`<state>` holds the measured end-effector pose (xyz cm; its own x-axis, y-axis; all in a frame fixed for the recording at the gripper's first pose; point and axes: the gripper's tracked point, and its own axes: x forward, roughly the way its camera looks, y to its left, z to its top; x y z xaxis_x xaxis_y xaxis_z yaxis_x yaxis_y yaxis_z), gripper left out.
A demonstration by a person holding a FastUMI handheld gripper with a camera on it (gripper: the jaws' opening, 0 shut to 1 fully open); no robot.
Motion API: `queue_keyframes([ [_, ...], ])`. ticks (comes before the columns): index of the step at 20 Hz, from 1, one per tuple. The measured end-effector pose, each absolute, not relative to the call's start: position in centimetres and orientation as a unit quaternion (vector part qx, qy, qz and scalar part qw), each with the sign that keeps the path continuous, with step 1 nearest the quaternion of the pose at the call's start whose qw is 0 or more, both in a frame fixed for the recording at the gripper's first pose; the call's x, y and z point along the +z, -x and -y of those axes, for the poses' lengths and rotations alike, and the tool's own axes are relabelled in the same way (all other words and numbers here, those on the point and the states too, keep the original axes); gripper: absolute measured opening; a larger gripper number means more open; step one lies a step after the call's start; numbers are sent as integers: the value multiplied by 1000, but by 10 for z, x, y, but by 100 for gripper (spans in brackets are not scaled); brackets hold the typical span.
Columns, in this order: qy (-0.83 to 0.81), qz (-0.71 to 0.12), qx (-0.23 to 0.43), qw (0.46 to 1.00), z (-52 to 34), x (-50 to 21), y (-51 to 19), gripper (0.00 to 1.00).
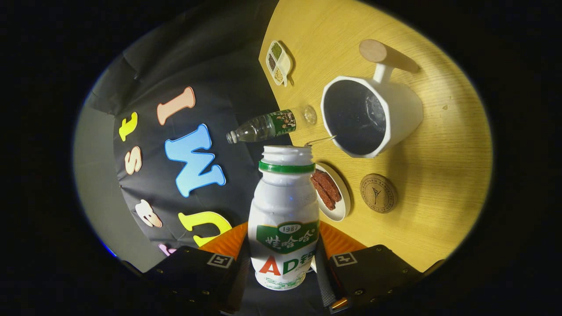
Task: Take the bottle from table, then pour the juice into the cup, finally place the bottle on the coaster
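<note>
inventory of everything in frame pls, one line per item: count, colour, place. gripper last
juice bottle: 1, white with green neck band and green label, open top, tilted, between the fingers
cup: 1, white with dark inside and wooden handle, on the table beyond the bottle
coaster: 1, round, brown, on the table beside the cup
small plate: 1, white, holds reddish-brown pieces, just past the bottle
water bottle: 1, clear with green label, beyond the juice bottle's mouth
divided dish: 1, white, three compartments, far table edge
table: 1, light wood
gripper: 1, fingers shut on the juice bottle
</note>
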<state>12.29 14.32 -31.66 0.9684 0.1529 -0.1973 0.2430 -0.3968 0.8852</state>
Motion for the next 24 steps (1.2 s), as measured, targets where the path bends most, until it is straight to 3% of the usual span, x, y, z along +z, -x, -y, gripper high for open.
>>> queue_keyframes([
  [24,-866,-79,-46,492,-141,-329,-122,66],
])
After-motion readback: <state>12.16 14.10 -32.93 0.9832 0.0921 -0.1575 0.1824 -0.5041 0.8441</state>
